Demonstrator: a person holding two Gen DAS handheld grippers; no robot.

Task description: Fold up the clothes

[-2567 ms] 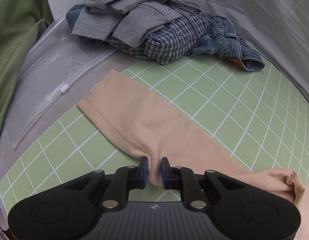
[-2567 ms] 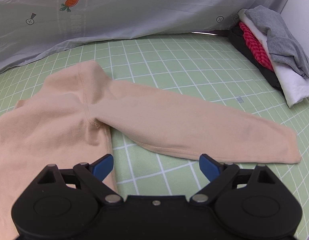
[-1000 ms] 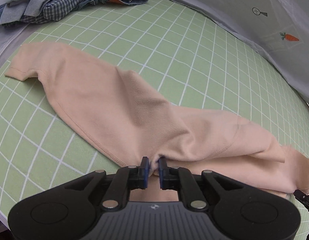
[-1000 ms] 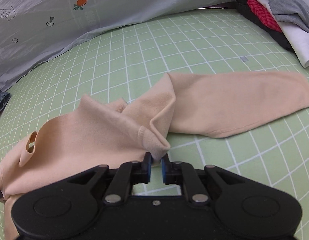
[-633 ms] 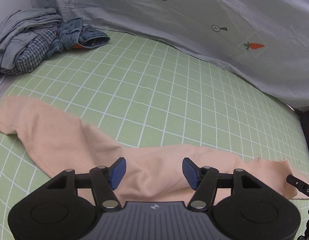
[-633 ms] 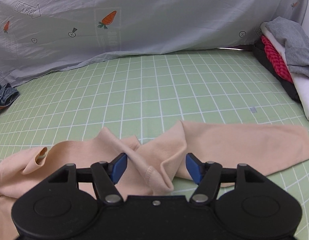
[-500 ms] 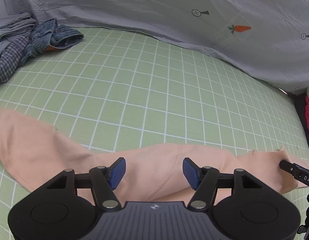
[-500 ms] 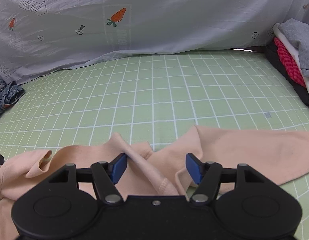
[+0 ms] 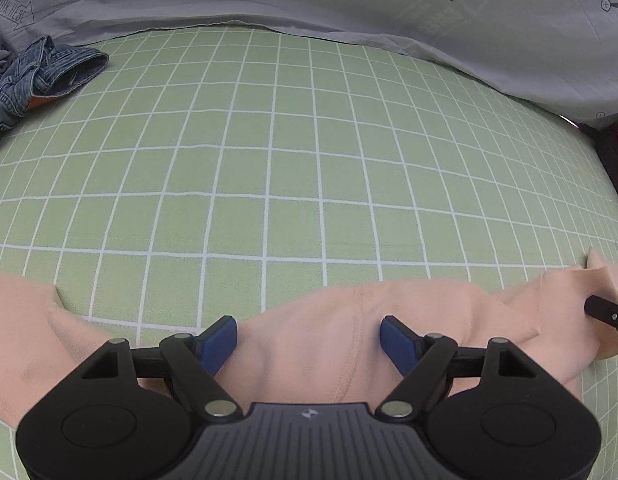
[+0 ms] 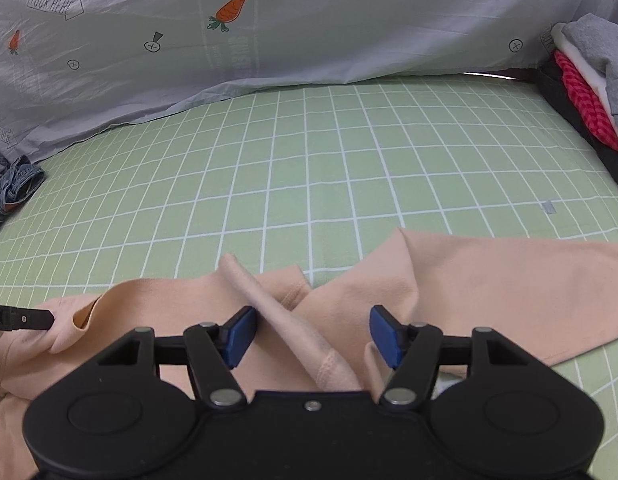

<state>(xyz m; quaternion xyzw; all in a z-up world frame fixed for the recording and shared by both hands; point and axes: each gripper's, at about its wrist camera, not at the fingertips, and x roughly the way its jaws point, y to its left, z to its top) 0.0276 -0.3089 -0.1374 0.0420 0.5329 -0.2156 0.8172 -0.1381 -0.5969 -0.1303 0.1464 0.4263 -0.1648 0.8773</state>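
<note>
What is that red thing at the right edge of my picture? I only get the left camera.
Observer: One piece in a stack of folded clothes, with black below it, and white and gray above.
Visitor: Are the other tongs gripping the shirt?
Observer: No. The right tongs are open, over the shirt.
Visitor: Does it lie flat there?
Observer: No. A twisted fold runs between the fingers, and one sleeve stretches right.

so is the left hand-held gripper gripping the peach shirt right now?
Apart. The left wrist view shows the left hand-held gripper with its jaws spread wide, and the peach shirt lying slack on the mat between them, not pinched.
</note>
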